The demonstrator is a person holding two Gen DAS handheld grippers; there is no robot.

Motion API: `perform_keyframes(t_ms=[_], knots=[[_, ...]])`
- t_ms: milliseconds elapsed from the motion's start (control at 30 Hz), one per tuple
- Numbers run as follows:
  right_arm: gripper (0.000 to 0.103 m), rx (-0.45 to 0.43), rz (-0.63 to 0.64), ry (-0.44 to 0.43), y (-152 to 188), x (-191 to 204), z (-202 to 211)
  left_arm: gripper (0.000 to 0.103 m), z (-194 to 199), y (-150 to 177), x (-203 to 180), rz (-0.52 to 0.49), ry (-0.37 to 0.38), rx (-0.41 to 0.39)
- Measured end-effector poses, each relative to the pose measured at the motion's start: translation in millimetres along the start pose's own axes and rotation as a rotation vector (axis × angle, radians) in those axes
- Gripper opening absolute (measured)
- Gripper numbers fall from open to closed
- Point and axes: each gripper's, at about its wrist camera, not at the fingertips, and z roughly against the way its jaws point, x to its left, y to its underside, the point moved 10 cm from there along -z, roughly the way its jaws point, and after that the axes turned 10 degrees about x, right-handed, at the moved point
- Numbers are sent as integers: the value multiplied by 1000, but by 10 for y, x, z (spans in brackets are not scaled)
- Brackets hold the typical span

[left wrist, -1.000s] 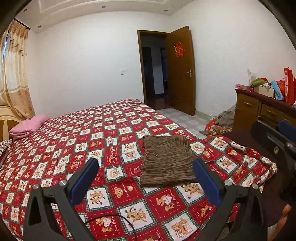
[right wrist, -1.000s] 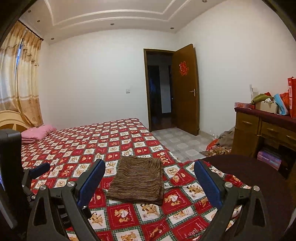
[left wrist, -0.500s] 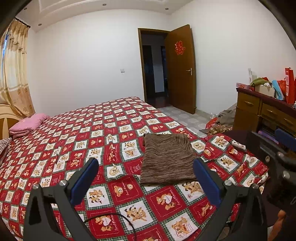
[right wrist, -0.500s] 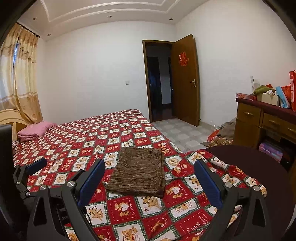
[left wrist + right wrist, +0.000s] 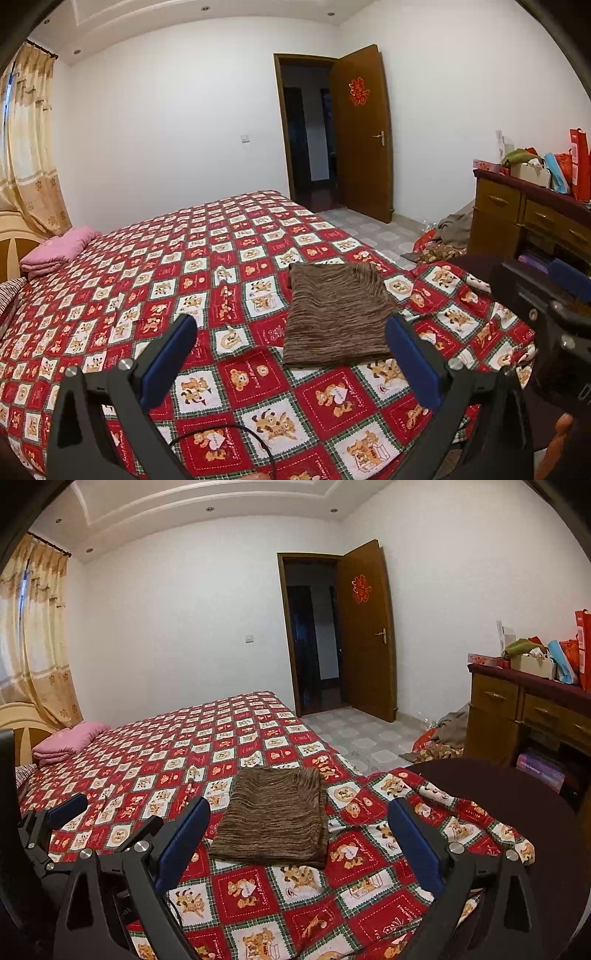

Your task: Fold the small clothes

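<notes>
Left gripper [image 5: 290, 356] at bottom of frame, blue-padded fingers spread wide, nothing between them, held above the bear-print bedspread [image 5: 147, 280]. Right gripper [image 5: 297, 840] likewise splayed and empty, low in its own view. Folded brown striped garment [image 5: 338, 314] flat on the bedspread, just right of centre in the left view, centre in the right view [image 5: 275, 818], apart from both sets of fingers. Pink folded cloth [image 5: 55, 249] at left edge. Wooden dresser [image 5: 524, 712] at right.

Bed [image 5: 155, 280] – folded brown garment [image 5: 336, 314] (flat), pink pillow [image 5: 59, 249].
</notes>
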Motion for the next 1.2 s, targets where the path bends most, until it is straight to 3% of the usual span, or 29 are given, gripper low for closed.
perform_keyframes(t_ms=[1200], knots=[[97, -1, -7, 3, 19, -26, -7, 103, 4, 3, -1, 3, 2, -5]])
